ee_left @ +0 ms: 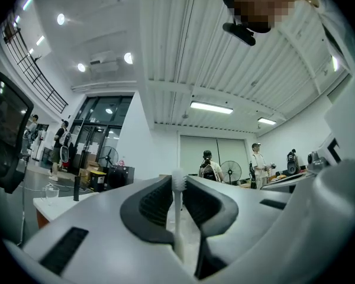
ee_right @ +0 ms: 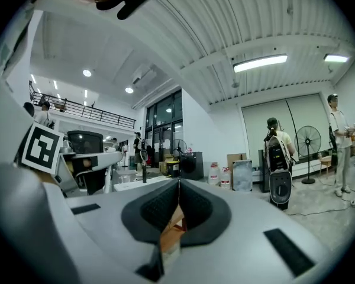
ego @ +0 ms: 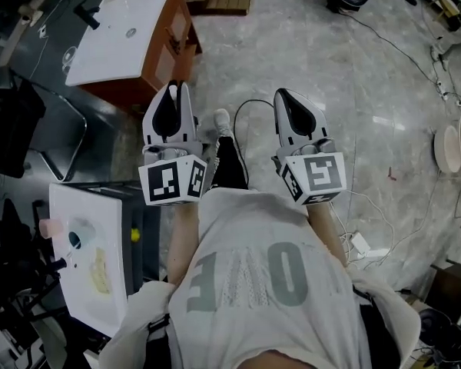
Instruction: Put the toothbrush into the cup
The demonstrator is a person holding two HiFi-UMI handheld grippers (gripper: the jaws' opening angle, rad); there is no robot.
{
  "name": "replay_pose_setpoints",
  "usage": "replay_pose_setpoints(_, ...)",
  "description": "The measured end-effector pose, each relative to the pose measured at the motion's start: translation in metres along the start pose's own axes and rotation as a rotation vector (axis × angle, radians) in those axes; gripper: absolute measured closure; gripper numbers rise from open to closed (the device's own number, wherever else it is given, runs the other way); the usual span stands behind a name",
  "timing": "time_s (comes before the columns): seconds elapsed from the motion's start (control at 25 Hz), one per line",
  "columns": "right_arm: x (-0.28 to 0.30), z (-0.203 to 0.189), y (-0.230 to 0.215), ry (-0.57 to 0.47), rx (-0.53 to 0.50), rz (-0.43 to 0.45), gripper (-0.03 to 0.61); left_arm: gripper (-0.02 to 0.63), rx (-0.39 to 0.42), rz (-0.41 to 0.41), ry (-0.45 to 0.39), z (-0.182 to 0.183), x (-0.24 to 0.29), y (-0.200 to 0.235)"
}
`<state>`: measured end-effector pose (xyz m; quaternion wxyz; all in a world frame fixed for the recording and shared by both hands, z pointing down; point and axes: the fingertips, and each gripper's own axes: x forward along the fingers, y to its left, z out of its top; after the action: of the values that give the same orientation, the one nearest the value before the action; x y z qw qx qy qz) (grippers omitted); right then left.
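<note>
My left gripper (ee_left: 177, 187) is shut on a white toothbrush (ee_left: 177, 212). The brush stands upright between the pads, and its bristle head pokes just above the tips. In the head view the left gripper (ego: 177, 91) and the right gripper (ego: 289, 97) are held side by side above the floor, pointing forward. My right gripper (ee_right: 178, 185) is shut with nothing between its pads. A clear glass cup (ee_left: 51, 190) stands far off on a white table (ee_left: 59, 201) to the left, beside a dark bottle (ee_left: 76, 188).
A white-topped wooden cabinet table (ego: 107, 52) stands ahead to the left. A second white table (ego: 111, 229) with a pink item (ego: 51, 227) is close at my lower left. Cables (ego: 376, 229) trail over the tiled floor. People (ee_right: 278, 152) and fans stand far off.
</note>
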<state>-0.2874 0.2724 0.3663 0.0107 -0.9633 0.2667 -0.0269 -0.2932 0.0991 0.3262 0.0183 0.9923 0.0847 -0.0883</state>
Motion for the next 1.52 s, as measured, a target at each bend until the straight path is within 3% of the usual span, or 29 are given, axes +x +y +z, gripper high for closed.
replay_pose_setpoints(0.24, 0.068, 0.007, -0.039, -0.024, 0.015, -0.062, 0.548, 0.543, 0.001, -0.042, -0.034, -0.006, 0.083, 0.024)
replay_pose_setpoints(0.8, 0.303, 0.026, -0.080, 0.043, 0.049, -0.074, 0.548, 0.543, -0.001, -0.167, -0.025, -0.020, 0.310, 0.115)
replay_pose_setpoints(1.0, 0.376, 0.036, -0.090, 0.009, 0.056, -0.095, 0.548, 0.543, 0.006, -0.229, -0.041, -0.029, 0.377, 0.152)
replay_pose_setpoints(1.24, 0.430, 0.036, -0.092, 0.017, 0.023, -0.095, 0.548, 0.543, -0.010, -0.214, -0.044, -0.042, 0.423, 0.193)
replay_pose_setpoints(1.52, 0.453, 0.031, -0.095, 0.028, 0.044, -0.077, 0.548, 0.543, -0.013, -0.149, -0.034, -0.055, 0.439, 0.225)
